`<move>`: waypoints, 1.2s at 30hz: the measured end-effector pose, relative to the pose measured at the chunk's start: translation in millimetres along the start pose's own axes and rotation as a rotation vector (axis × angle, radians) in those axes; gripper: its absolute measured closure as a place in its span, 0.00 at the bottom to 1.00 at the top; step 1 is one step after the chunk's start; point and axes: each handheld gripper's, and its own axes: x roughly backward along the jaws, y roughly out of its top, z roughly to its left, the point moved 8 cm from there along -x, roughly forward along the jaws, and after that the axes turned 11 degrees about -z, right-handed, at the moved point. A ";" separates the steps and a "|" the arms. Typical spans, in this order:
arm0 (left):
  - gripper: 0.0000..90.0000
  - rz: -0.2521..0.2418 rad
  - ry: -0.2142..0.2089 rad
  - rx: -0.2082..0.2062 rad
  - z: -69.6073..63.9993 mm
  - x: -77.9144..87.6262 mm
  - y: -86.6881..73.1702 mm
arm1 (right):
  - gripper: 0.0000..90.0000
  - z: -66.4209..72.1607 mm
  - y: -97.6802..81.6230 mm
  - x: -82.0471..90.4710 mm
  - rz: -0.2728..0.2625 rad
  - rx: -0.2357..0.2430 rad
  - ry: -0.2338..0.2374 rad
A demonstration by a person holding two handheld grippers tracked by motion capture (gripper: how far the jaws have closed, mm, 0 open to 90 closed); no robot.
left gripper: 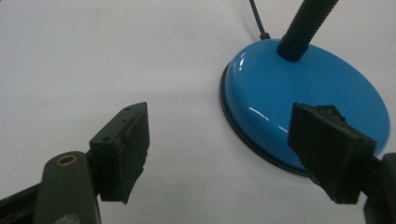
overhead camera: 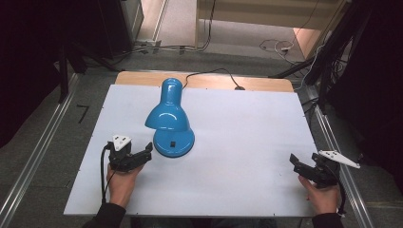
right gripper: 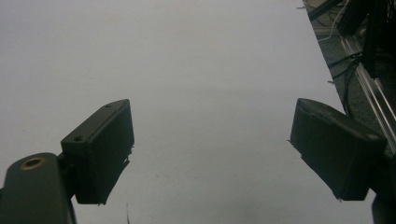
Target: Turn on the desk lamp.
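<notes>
A glossy blue desk lamp stands on the white table, left of centre, its shade bent down over its round base. My left gripper sits just left of that base, jaws open and pointing at it. In the left gripper view the blue base and the black ribbed neck lie just beyond my left gripper, whose right jaw overlaps the base's near rim with nothing clamped. My right gripper rests open near the table's front right corner; my right gripper has bare white table between its jaws.
The lamp's black cord runs off the wooden back edge of the table. Metal rails flank the table on the floor, and cables lie at the back right. The table's right edge is close to my right gripper.
</notes>
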 end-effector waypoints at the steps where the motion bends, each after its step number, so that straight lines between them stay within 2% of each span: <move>1: 0.26 0.000 0.000 0.000 0.0 0.0 0.0 | 0.14 -0.2 0.0 -0.1 0.000 0.001 0.000; 8: 0.32 -0.003 -0.027 -0.012 -9.7 -4.5 2.3 | 0.14 -0.4 -0.4 -0.1 0.004 0.001 -0.002; 14: 0.38 0.001 -0.038 -0.004 -14.1 -7.9 2.7 | 0.14 -0.3 -0.5 -0.2 0.005 -0.002 -0.002; 27: 0.66 0.004 -0.108 -0.029 -29.7 -14.2 2.6 | 0.15 -0.2 -0.3 -0.2 0.005 -0.005 0.001; 31: 0.76 0.004 -0.158 -0.023 -36.3 -17.2 2.3 | 0.15 -0.2 -0.4 -0.2 0.006 -0.006 0.001; 36: 0.85 -0.006 -0.182 -0.028 -41.8 -18.5 3.3 | 0.15 -0.5 -0.1 0.2 0.005 -0.006 0.000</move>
